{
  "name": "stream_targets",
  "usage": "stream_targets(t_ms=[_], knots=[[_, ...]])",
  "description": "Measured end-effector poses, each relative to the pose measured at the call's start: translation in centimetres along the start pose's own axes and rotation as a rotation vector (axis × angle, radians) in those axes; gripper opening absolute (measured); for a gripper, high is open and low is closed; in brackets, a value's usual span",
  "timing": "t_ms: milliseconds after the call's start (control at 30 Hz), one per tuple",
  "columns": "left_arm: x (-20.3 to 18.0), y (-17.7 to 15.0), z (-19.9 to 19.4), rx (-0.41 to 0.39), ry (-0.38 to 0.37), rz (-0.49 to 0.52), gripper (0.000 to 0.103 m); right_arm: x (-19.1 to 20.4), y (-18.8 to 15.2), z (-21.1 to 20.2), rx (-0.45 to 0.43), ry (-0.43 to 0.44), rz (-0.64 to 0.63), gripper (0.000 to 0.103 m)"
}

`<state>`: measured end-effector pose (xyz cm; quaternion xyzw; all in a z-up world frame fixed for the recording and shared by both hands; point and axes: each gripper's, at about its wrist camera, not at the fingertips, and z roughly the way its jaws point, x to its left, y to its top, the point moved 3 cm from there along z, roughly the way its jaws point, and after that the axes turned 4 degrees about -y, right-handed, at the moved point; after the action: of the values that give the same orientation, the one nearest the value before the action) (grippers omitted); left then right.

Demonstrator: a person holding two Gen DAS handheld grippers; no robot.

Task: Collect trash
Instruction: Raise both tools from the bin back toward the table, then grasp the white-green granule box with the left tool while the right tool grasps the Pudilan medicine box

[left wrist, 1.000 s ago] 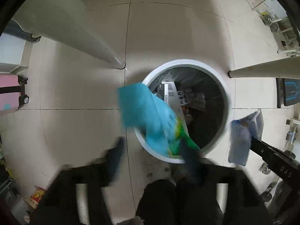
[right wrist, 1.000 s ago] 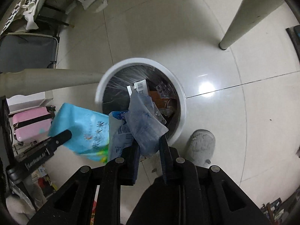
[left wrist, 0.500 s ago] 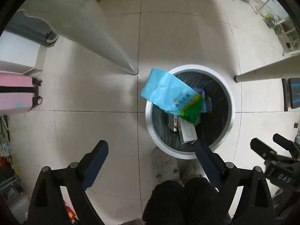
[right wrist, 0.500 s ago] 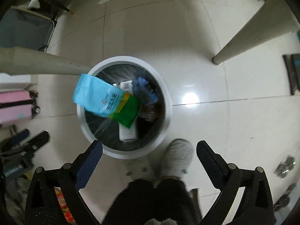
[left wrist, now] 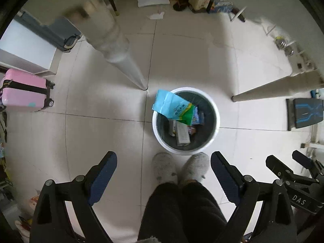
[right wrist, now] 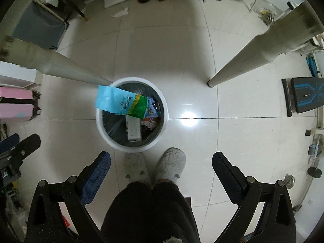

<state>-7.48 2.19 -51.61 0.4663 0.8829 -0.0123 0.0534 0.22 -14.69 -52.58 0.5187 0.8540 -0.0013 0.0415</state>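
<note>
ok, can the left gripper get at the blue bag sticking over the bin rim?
Probably yes: left gripper is open and empty above, and the blue bag lies uncovered on the bin rim.

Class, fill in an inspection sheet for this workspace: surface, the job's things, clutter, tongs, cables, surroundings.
Surface: pale tiled floor, glossy.
Job's things: white bin holds trash; blue-green bag leans over its rim.
Clutter: paper scrap on the far floor.
Tongs: left tongs and right tongs both open, nothing between them.
Cables: nothing seen.
Surroundings: table legs, pink suitcase, grey slippers.
</note>
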Motion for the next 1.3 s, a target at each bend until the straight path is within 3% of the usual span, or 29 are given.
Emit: stream_targets(t_ms=[500, 700, 767, 867, 933, 1033, 1133, 1267, 1300], knots=[[0.0, -0.5, -19.0, -0.152, -0.049, 0.011, 0.095, 0.4, -1.7, -23.0, -0.08, 0.064, 0.018, 0.101], [-0.3, 5.5, -24.6, -0.3, -0.032, -0.004, 0.095, 0.3, 3.1, -29.8, -0.148, 0.144, 0.114, 0.101], [-0.7, 8.7, -26.1, -0.353, 0.005, 0.0, 0.095, -0.3, 6.5, -32.0, -0.18, 0.149, 0.125, 0.101], [-1.2, 13.8, -27.7, -0.402, 0.011, -0.02, 0.103, -1.1, 11.7, -34.0, -0.207, 0.131, 0.115, 0.102], [-1.4, 16.9, -28.7, -0.423, 0.019, -0.036, 0.103, -2.2, 15.4, -34.5, -0.201, 0.129, 0.11, 0.102], [-2.7, 22.7, -29.1, -0.448, 0.057, -0.049, 0.103, -4.6, 23.1, -34.7, -0.211, 0.104, 0.083, 0.102], [-4.4, 28.6, -28.2, -0.453, 0.128, -0.077, 0.103, -6.3, 32.3, -34.4, -0.219, 0.009, -0.044, 0.102], [-7.5, 36.7, -24.6, -0.381, 0.171, -0.145, 0.103, -7.6, 46.2, -31.4, -0.144, -0.165, -0.309, 0.101], [-8.2, 37.9, -23.9, -0.366, 0.178, -0.152, 0.103, -7.7, 48.2, -30.7, -0.132, -0.193, -0.352, 0.102]])
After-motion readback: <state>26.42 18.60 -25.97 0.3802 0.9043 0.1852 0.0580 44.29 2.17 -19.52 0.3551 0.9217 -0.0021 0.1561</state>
